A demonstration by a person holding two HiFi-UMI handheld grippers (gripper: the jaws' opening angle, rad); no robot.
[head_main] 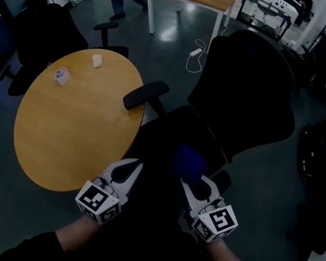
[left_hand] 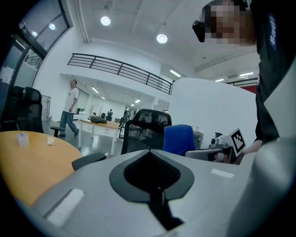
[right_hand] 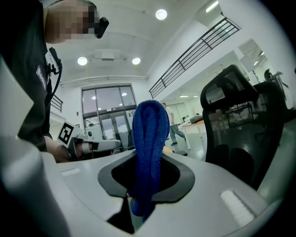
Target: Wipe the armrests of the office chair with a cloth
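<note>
Over the seat: both tools are held above the black office chair [head_main: 250, 92], and no armrest is touched yet, so wiping looks not started.
Armrest: the near one [head_main: 145, 95] sticks out beside the round desk [head_main: 70, 130]; the other is probably the dark pad just by the right tool, hard to be sure.
Step in hand: judged to be the carry of the cloth [head_main: 188, 162] to an armrest.
Doing it well: the free bunch of cloth should be laid flat on the pad top, not the plastic tips, then dragged along its length with light pressure. The chair likely rolls or swivels, so it could be steadied with the empty tool.
Right hand-held gripper [right_hand: 147, 185]: clamped on the blue cloth [right_hand: 149, 139], which is folded and stands up out of the jaws; nothing else is touched.
Left hand-held gripper [left_hand: 150, 152]: jaws pressed together, nothing between them, nothing touched.
</note>
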